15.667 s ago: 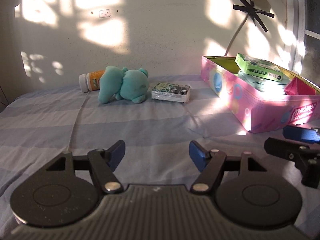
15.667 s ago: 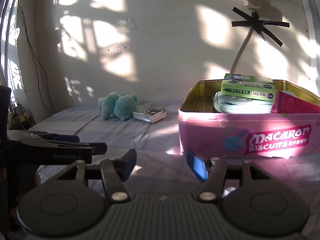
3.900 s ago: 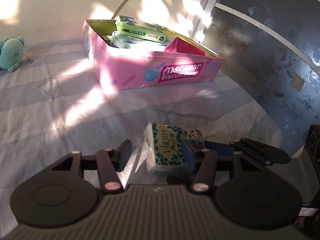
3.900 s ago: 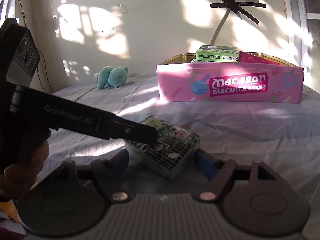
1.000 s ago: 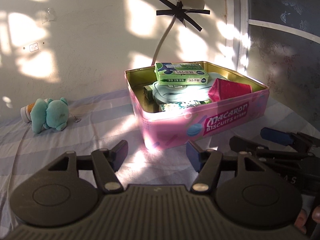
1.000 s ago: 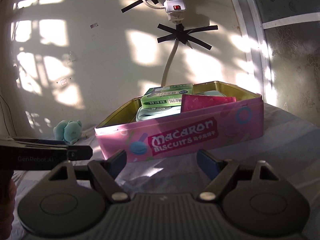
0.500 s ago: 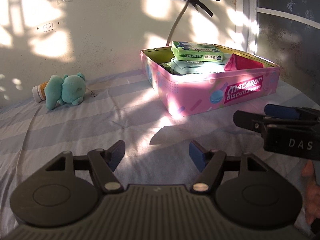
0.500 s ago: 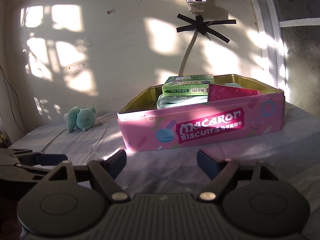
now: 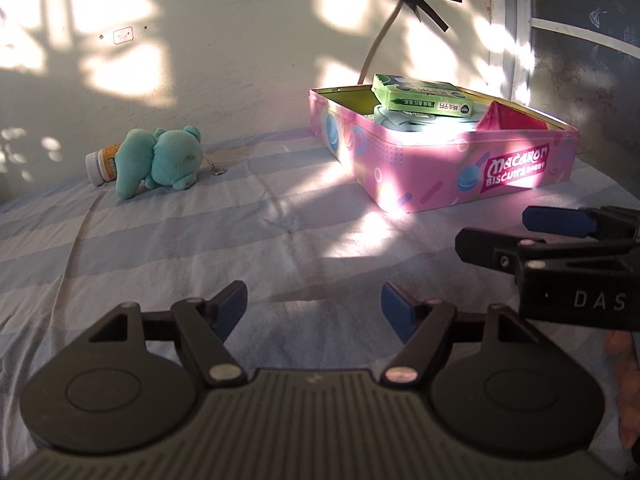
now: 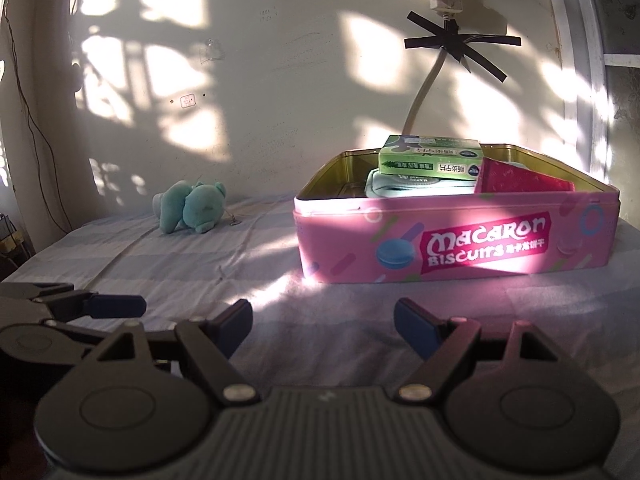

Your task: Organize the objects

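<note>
Left wrist view: left gripper is seen with jaws wide apart, nothing between the blue pads; the jaws have just been opening, over bare striped blue-grey bedsheet. Right gripper is seen side-on at the right edge, also empty, jaws parted. Pink rectangular "Macaron Biscuits" tin box sits open on the sheet near the wall, lid off, presumably so items can be dropped in from above. Already stacked inside: a green flat carton on top of a pale round-cornered pack, and a red packet leaning at the right end. Still out on the sheet, well apart from the tin: a teal plush toy lying on its side, and a white-capped orange pill bottle lying flat just behind it, touching or nearly so. A small metal keyring trails from the plush.

Right wrist view: right gripper is shown open wide, holding nothing, aimed at the tin's long labelled side. Left gripper appears at the lower left. The plush is seen far left by the wall; the bottle is hidden behind it.

Judgement: both tools are free, so the plush and bottle are likely next for the tin.
</note>
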Tool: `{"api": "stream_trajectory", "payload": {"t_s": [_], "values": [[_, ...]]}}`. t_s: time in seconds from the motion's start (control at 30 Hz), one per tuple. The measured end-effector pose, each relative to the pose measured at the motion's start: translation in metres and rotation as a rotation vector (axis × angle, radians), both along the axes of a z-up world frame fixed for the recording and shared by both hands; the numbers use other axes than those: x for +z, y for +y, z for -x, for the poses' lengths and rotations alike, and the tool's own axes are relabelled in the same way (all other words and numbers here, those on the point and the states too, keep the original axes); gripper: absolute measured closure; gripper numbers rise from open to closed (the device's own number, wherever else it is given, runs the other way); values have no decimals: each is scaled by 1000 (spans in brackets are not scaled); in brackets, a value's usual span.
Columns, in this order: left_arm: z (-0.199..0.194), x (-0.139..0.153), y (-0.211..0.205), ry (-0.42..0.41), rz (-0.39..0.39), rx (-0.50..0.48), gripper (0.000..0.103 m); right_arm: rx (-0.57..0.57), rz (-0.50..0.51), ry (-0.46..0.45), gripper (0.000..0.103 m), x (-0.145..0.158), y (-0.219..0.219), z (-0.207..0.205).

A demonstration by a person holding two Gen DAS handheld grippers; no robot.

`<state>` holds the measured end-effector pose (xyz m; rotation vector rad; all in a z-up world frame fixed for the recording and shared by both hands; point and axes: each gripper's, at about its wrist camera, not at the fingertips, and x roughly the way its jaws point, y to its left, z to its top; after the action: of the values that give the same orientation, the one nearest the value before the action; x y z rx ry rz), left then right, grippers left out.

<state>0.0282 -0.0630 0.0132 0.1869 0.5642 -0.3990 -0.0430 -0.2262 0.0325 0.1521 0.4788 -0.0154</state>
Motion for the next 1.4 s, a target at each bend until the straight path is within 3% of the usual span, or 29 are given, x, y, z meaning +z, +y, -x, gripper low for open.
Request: {"api": "stream_trajectory", "payload": {"t_s": [0.57,0.83,0.9,0.97,1.07,1.17,1.27,1.4], "values": [[-17,-3,73,-21,-5,140,26,145,61,41,22,-3,62,-38],[-35,-1,120,-95,-49,284,24,216,55,69,22,-4,85,-67],[-41,-2,135,-78,-11,332,24,238,55,72,22,-3,95,-85],[-46,-2,150,-33,86,352,24,254,46,62,20,-1,102,-104],[-47,-3,155,-29,140,378,24,247,52,-1,11,6,113,-145],[-43,-3,152,-62,143,380,24,226,71,-6,7,8,122,-194],[-42,-3,150,-81,134,379,24,209,102,61,7,0,130,-249],[-43,-3,151,-78,143,375,24,223,89,126,2,-14,134,-294]]}}
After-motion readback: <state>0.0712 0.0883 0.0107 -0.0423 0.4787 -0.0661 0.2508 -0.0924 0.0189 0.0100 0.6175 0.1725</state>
